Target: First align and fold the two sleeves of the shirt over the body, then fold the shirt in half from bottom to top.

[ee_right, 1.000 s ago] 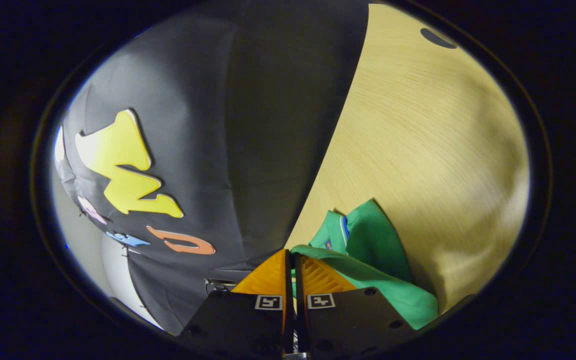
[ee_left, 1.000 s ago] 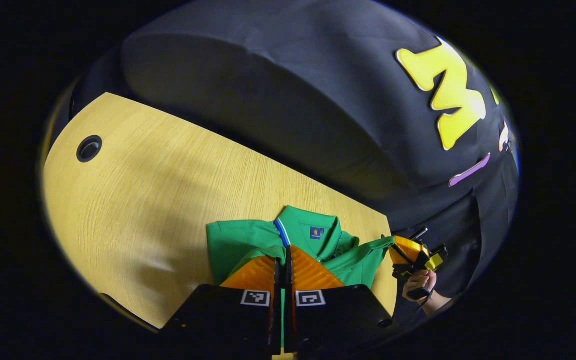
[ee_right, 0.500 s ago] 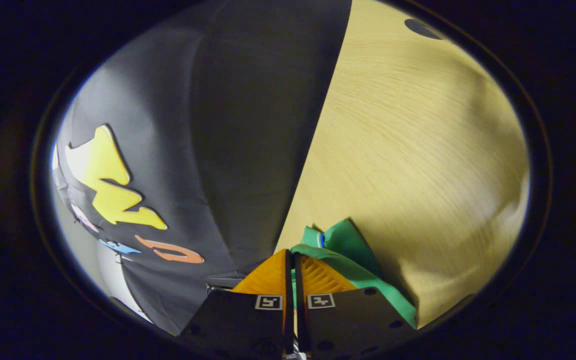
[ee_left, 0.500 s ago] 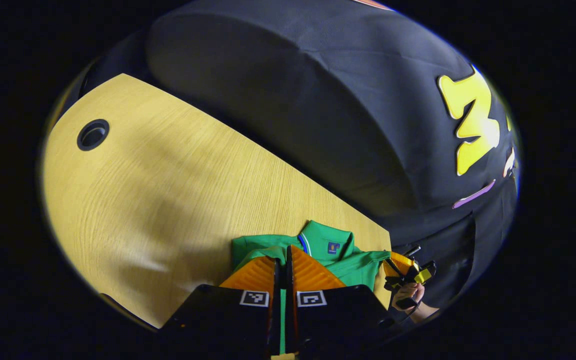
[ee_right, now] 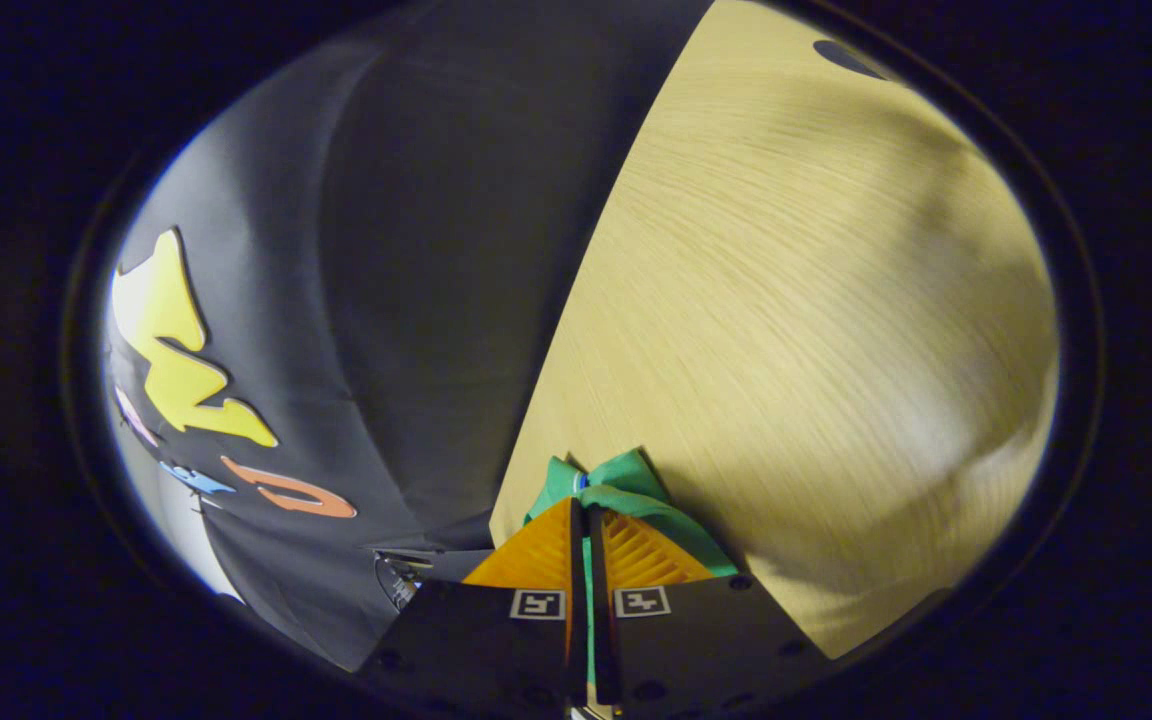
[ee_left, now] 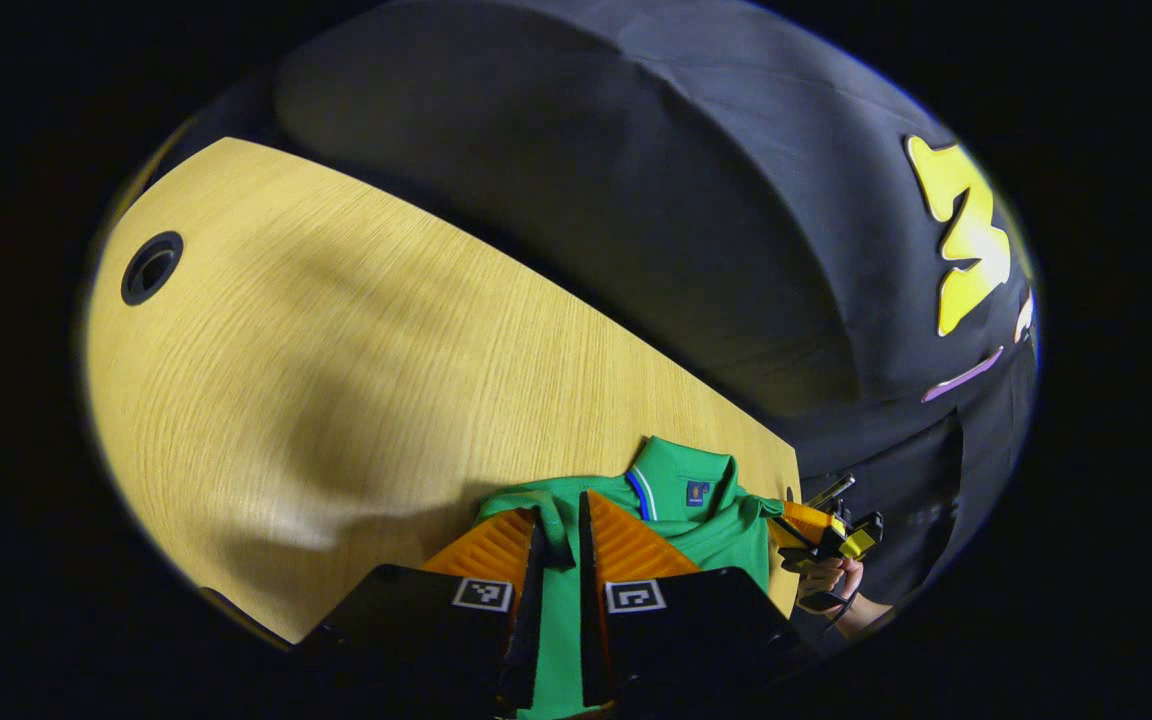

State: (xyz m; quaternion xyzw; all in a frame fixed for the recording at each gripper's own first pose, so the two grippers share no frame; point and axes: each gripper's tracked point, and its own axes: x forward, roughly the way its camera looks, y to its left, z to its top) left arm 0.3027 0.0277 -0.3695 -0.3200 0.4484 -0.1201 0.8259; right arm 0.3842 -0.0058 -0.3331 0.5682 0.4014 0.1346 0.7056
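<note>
Green fabric of the shirt (ee_left: 706,520), with a small blue neck label too tiny to read, lies on the wooden surface (ee_left: 336,380), pinched between the narrow jaws of both the left gripper (ee_left: 557,530) and right gripper (ee_right: 584,530).

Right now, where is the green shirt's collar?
In the left gripper view the collar lies on the wooden table near its far edge, just beyond the left gripper.
</note>
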